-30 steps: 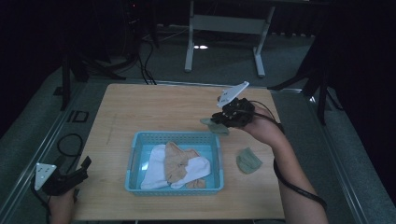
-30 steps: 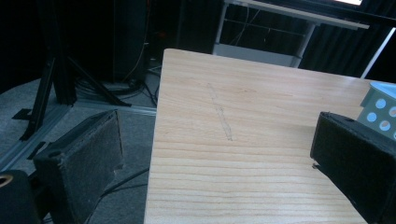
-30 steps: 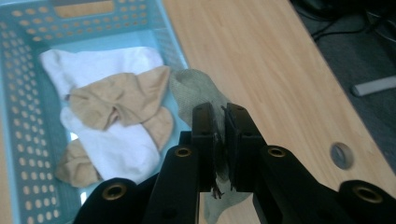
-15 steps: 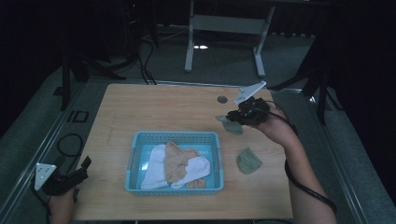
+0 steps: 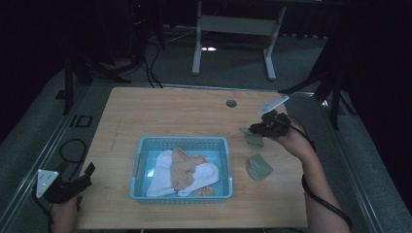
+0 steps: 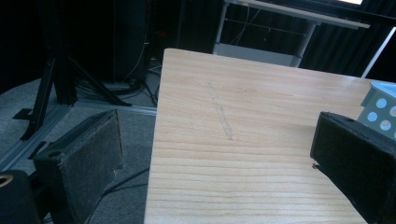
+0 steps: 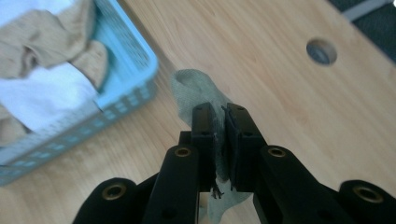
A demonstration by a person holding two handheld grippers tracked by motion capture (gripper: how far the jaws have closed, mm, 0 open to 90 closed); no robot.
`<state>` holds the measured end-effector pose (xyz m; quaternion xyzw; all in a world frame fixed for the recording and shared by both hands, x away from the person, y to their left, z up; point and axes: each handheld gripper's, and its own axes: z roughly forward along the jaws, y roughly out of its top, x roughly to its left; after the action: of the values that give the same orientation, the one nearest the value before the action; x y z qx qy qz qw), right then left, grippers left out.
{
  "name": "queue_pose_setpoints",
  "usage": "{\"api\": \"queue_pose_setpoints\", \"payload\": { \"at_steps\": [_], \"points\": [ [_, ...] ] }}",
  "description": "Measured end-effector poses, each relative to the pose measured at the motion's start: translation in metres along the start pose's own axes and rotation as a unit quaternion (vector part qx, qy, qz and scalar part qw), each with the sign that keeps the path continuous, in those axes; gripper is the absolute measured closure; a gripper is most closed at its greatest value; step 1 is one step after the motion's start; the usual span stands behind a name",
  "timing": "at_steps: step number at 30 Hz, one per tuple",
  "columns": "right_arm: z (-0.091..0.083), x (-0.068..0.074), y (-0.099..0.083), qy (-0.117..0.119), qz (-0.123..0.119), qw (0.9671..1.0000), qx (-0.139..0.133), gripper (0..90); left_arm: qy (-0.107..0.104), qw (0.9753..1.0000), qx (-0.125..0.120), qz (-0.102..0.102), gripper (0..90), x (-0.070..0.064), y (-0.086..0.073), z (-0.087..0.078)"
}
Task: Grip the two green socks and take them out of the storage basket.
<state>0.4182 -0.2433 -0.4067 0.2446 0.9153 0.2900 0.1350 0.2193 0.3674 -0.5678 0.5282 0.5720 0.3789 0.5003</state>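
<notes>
Since the earlier frames the right gripper has carried the green sock rightward, clamped between its jaws, above the table beside the blue basket. The left gripper idles, jaws wide.

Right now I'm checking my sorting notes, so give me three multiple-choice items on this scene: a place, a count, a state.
1. Where is the basket?
A. on the floor B. on the table C. on a chair

2. How many green socks lie outside it?
A. one B. two C. four

3. The right claw is:
A. wide open B. shut on a green sock C. holding a cable

Answers: 1 B, it sits on the wooden table. 2 B, the held green sock and the loose green sock. 3 B, fabric is pinched between its jaws.
</notes>
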Motion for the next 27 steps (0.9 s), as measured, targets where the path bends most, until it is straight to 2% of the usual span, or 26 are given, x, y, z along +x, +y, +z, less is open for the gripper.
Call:
{"api": "queue_pose_setpoints", "payload": {
  "at_steps": [3, 5, 9, 11, 21, 25, 27],
  "points": [
    [0.007, -0.004, -0.009, 0.000, 0.011, 0.9999, 0.005, 82.7, 0.000, 1.0000, 0.000, 0.000, 2.3, 0.000, 0.000, 0.000],
    [0.017, -0.009, -0.019, -0.009, 0.021, 0.9997, 0.011, 82.6, 0.000, 1.0000, 0.000, -0.001, 2.3, 0.000, 0.000, 0.000],
    [0.025, -0.014, -0.030, -0.018, 0.032, 0.9993, 0.008, 82.7, 0.001, 1.0000, 0.000, 0.000, 2.3, 0.000, 0.000, 0.000],
    [0.037, -0.017, -0.041, -0.026, 0.042, 0.9987, 0.015, 82.6, 0.001, 1.0000, 0.001, 0.000, 2.3, 0.000, 0.000, 0.000],
    [0.063, -0.020, -0.062, -0.019, 0.076, 0.9963, 0.034, 80.8, 0.000, 1.0000, 0.000, 0.000, 2.3, 0.000, 0.000, 0.000],
    [0.065, -0.022, -0.068, -0.019, 0.088, 0.9951, 0.039, 71.2, 0.001, 1.0000, 0.001, 0.000, 2.3, 0.000, 0.000, 0.000],
    [0.063, -0.024, -0.069, -0.024, 0.095, 0.9945, 0.037, 62.2, 0.001, 1.0000, 0.001, 0.000, 2.3, 0.000, 0.000, 0.000]
  ]
}}
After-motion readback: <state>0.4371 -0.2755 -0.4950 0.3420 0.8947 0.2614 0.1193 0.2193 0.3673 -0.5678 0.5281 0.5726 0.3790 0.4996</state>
